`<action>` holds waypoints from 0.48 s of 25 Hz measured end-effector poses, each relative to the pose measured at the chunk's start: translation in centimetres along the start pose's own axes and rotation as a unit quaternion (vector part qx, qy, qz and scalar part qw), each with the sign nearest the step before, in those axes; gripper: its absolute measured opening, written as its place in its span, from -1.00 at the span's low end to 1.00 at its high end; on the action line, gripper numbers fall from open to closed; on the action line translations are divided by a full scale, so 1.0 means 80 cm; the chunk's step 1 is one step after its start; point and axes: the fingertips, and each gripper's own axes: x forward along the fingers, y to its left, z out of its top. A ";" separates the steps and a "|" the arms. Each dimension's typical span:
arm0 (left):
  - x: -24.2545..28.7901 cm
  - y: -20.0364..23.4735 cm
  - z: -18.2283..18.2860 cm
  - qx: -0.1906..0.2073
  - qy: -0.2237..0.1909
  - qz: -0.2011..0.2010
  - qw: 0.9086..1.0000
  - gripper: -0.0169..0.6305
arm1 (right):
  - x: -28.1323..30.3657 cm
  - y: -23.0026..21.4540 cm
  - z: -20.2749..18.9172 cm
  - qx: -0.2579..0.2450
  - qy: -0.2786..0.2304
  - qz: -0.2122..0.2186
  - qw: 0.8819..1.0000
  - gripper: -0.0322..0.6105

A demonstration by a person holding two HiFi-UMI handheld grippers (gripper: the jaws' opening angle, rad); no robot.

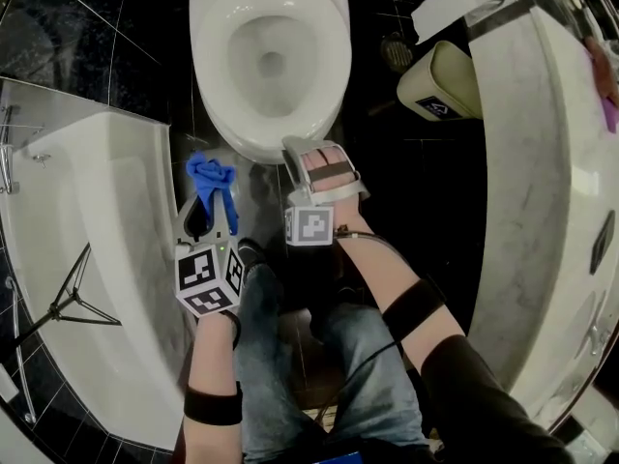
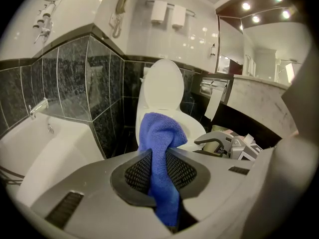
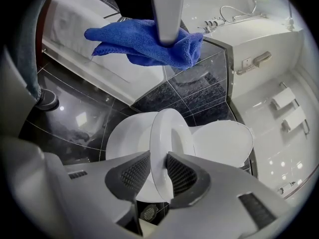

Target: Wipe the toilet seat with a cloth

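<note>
Where the cloth (image 1: 211, 176) is held: between the jaws of the left gripper (image 1: 207, 199), just off the front left of the toilet bowl (image 1: 331, 75), apart from it, over the dark floor tiles (image 1: 411, 177).
Cloth: blue and bunched. In the left gripper view a fold is pushed up above the pads and a tail is left hanging below them.
Left gripper: the jaws are drawn in narrow and clamped on the cloth, and it is pointed forward and down at the toilet.
Right gripper (image 1: 317, 159): it is set at the front edge of the toilet, with the toilet seat (image 3: 167, 148) taken between its jaws.
Right jaws: a middling gap is kept, and the pads are seen laid against both faces of the seat's front rim.
Toilet seat: white, and shown edge-on and tilted in the right gripper view, with the bowl seen behind it.
Lid (image 3: 224, 143): it is stood up at the back of the bowl.
Bowl: open, with water visible at the bottom.
Bathtub (image 1: 87, 211): white, and found on the left of the toilet.
Bin (image 1: 440, 80): pale, and placed on the floor right of the toilet, beside the marble counter (image 1: 546, 162).
Person: jeans-clad legs are seen at the bottom of the head view, between the two forearms.
</note>
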 end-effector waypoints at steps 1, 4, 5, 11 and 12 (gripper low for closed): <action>0.000 0.001 -0.001 0.000 0.000 0.000 1.000 -0.73 | 0.001 0.002 -0.001 0.002 0.001 0.001 1.000 -0.49; -0.001 0.003 -0.001 0.005 0.001 0.000 1.000 -0.73 | 0.004 0.019 -0.004 0.007 0.007 0.020 1.000 -0.49; -0.001 0.004 0.000 0.007 0.001 0.000 1.000 -0.73 | 0.003 0.024 -0.005 0.009 0.007 0.025 1.000 -0.49; -0.004 0.005 0.008 0.009 -0.003 -0.002 1.000 -0.73 | -0.016 0.028 -0.013 0.035 0.015 0.025 0.999 -0.73; -0.007 0.002 0.011 0.010 -0.003 -0.003 1.000 -0.73 | -0.023 0.026 -0.015 0.044 0.018 0.027 0.999 -0.74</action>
